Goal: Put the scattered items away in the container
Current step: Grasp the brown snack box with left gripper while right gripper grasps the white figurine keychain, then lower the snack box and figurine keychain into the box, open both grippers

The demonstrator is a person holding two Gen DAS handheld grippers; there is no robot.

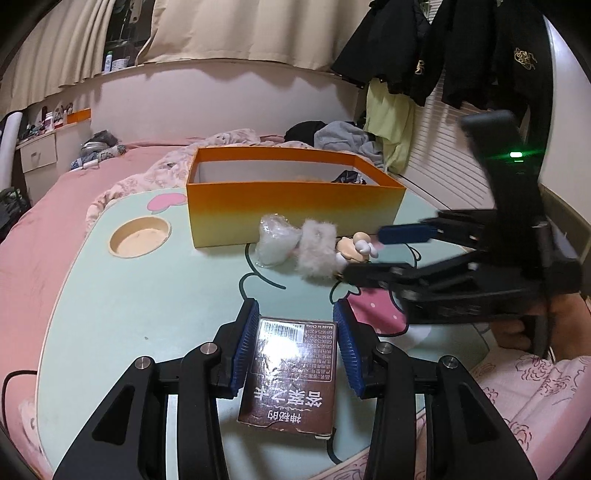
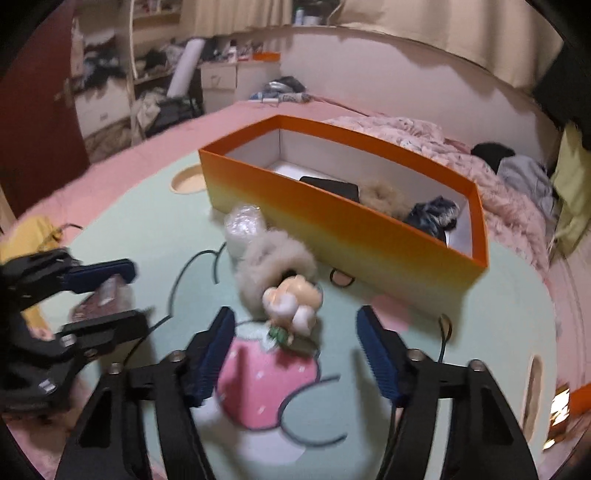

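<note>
Two grippers: left gripper [image 1: 297,341] fingers pinch a brown card box [image 1: 291,373]; right gripper [image 2: 295,354], fingers spread, nears a doll figurine [image 2: 291,301]; only its camera shows inside the orange box [image 2: 332,218].

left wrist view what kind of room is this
Most likely a bedroom: a bed with a pink sheet and rumpled quilt, dark clothes hanging, and curtains over a sill.

You are working in a lived-in home bedroom: a bed [image 1: 55,206] with pink sheets and a rumpled quilt [image 2: 424,140], cream curtains [image 1: 240,26] over a sill, jackets [image 1: 461,48] hanging by the wall, and a cluttered dresser [image 2: 221,77] past the cartoon-printed table [image 1: 155,280].
</note>
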